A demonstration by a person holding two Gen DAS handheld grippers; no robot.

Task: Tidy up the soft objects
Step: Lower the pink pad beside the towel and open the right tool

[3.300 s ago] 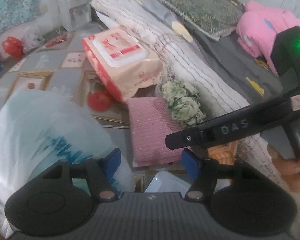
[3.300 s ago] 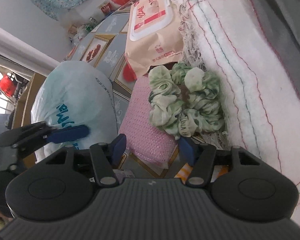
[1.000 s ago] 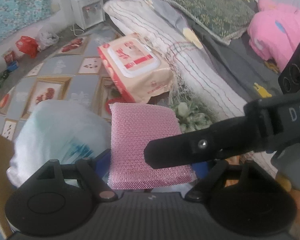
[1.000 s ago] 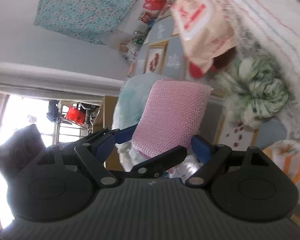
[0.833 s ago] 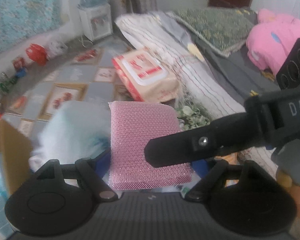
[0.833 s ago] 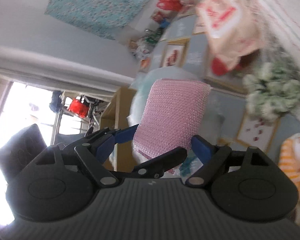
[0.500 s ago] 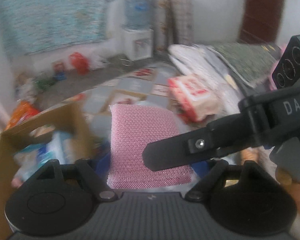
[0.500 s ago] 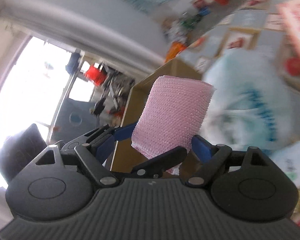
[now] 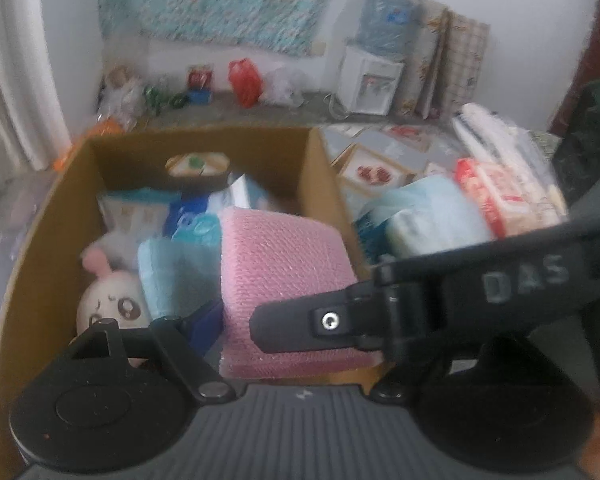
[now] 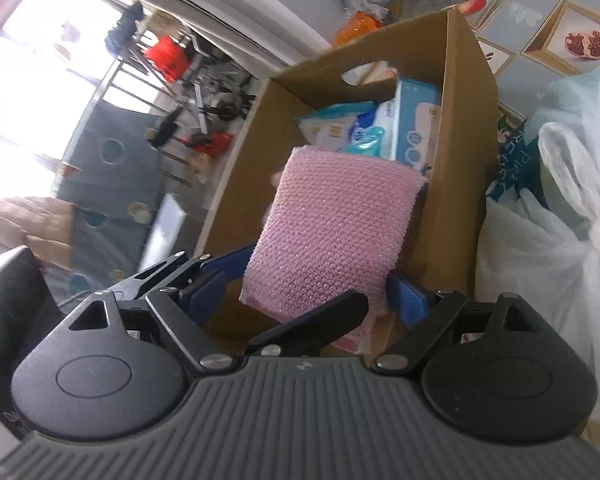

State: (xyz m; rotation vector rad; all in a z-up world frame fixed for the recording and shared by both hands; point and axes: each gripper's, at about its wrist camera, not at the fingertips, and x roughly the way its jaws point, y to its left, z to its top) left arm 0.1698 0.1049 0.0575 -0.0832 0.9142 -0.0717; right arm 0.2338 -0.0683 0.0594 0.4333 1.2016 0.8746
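A pink mesh sponge (image 9: 284, 276) is held in the air over the open cardboard box (image 9: 316, 168). Both grippers are shut on it. My left gripper (image 9: 296, 320) grips its lower end, and my right gripper (image 10: 320, 280) clamps its sides; the sponge (image 10: 332, 220) fills the middle of the right wrist view. The right gripper's black finger (image 9: 440, 296) crosses the left wrist view from the right. The box (image 10: 456, 80) holds a white bunny plush (image 9: 108, 300), a light blue cloth (image 9: 176, 272) and several tissue packs (image 10: 408, 120).
A pale blue plastic bag (image 9: 428, 220) and a red-and-white wipes pack (image 9: 496, 196) lie right of the box on the tiled floor mat (image 9: 376, 160). A white bag (image 10: 560, 208) lies right of the box. A water dispenser (image 9: 376, 80) and clutter stand by the far wall.
Both grippers have carried the pink sponge left, away from the bedding and the green scrunchie, to above the cardboard box. The grip on the sponge is unchanged.
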